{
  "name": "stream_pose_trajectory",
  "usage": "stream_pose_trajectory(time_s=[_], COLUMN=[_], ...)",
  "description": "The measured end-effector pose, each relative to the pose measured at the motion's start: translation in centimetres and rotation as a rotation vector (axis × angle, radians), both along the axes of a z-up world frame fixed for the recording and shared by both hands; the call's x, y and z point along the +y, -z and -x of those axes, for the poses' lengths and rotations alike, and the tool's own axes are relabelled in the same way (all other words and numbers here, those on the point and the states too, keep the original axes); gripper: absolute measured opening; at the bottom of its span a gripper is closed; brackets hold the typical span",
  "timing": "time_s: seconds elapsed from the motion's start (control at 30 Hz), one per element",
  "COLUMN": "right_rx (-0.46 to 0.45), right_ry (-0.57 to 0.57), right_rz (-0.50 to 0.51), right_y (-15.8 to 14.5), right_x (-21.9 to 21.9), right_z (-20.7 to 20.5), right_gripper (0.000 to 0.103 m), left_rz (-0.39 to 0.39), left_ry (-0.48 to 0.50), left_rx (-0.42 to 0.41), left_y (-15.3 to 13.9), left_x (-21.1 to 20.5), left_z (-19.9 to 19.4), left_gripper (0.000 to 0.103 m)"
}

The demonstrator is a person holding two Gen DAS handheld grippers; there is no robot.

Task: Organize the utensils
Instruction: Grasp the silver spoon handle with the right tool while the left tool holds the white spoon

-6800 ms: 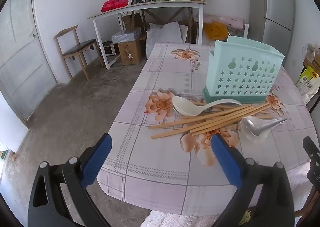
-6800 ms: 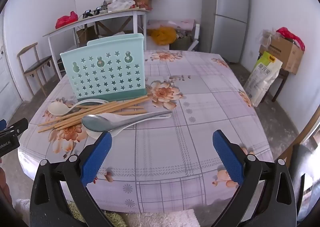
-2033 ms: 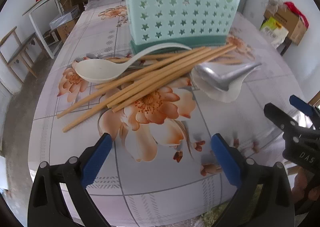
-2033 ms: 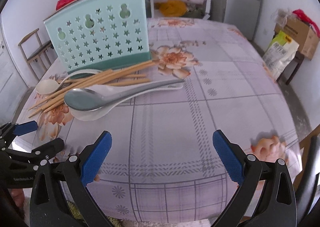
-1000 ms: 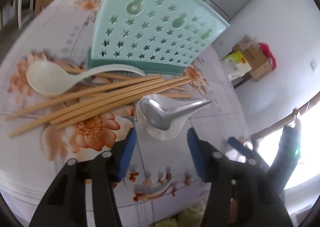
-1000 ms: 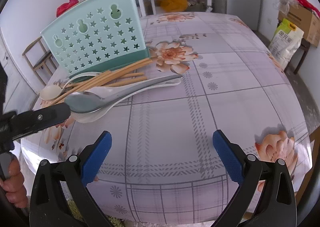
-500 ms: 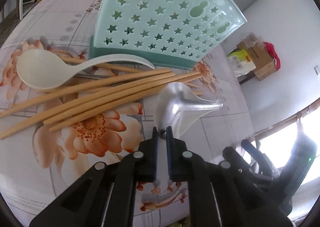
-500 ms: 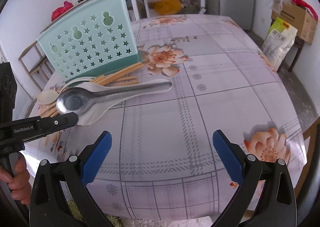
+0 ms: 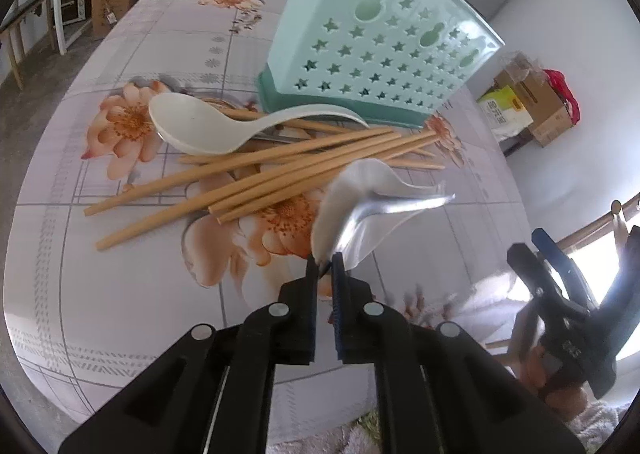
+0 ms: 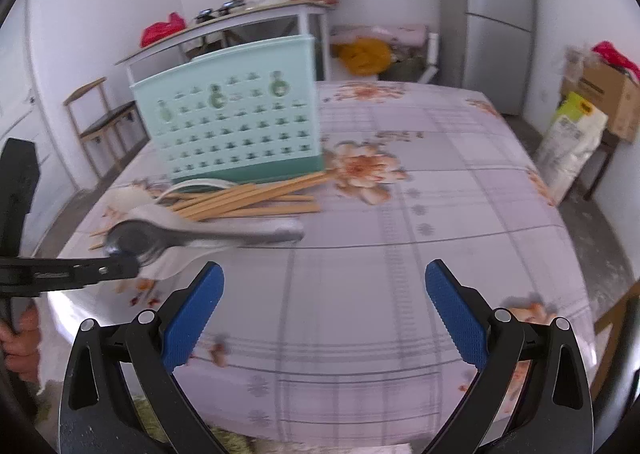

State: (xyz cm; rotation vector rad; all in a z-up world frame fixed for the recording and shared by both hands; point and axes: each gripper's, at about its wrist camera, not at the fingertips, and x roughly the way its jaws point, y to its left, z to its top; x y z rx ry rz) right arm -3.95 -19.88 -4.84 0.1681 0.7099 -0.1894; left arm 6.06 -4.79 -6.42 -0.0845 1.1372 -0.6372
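Pinching the bowl rim of the metal spoon (image 9: pixel 376 209), left gripper (image 9: pixel 325 268) clamped nearly flat on it, spoon tilted up off the floral tablecloth (image 9: pixel 120 294) with a white spoon (image 9: pixel 360 177) nested under it. Lying just beyond, wooden chopsticks (image 9: pixel 256 181) in a loose bundle, another white spoon (image 9: pixel 208 127) across them, all in front of the mint star-punched utensil holder (image 9: pixel 380 53). Hovering empty near the table edge, right gripper (image 10: pixel 324 308) spread wide.
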Motion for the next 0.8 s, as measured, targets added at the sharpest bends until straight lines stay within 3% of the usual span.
stream_pose_trajectory(time_s=[0.23,0.33,0.5,0.67,0.8], right_rx=[0.018,0.034,0.066,0.067,0.083], right_ry=[-0.06,-0.086,-0.14,-0.214,-0.297], right_rz=[0.015,0.024,0.049,0.154,0.224], right_y=[-0.3,-0.3,-0.1,0.2,0.7], right_x=[1.9,2.3,3.2,4.2,4.9], right_z=[-0.6,-0.9,-1.8,-3.0,-4.3], right_gripper=[0.094,0.086,0.062,0.051,0.049], left_rz=[0.001,0.008,0.053,0.078,0.078], left_ry=[-0.031,-0.036,-0.066,-0.076,-0.066], left_rx=[-0.058,-0.084,-0.081,-0.08,-0.079], left_y=[0.5,0.6,0.8,0.9,0.8], left_x=[0.1,0.2,0.6,1.3,1.3], left_z=[-0.3,-0.2,-0.6,-0.7,-0.8], left_gripper=[0.013,0.013,0.013,0.01,0.007])
